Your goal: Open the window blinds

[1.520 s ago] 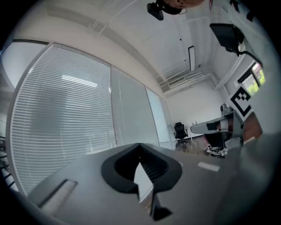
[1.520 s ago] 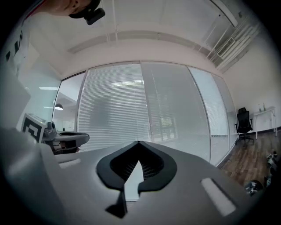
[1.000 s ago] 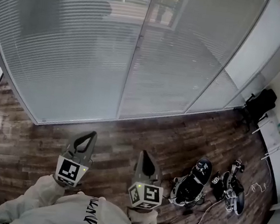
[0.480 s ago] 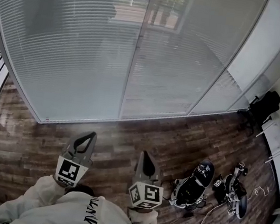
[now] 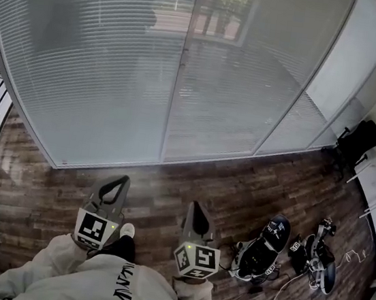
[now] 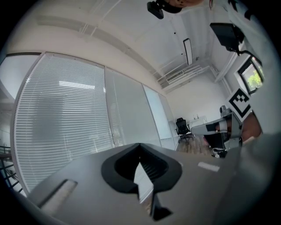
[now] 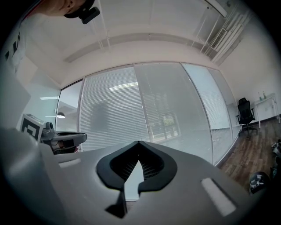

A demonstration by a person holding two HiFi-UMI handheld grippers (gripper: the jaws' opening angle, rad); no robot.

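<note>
Head view has us holding the left gripper (image 5: 123,181) and the right gripper (image 5: 194,208) side by side, each with jaws pressed together on nothing. Ahead of both tips, well apart, the window blinds (image 5: 103,66) hang lowered. Right of the right gripper lies a bag (image 5: 261,249); we cannot tell its contents.

Blinds (image 5: 104,59) ahead — left gripper (image 5: 125,180) beside right gripper (image 5: 192,205) (bags (image 5: 262,248) on floor (image 5: 192,174), right)

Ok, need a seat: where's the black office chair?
In the head view, the black office chair stands at the far right, past the end of the blinds, beside the white desk.
</note>
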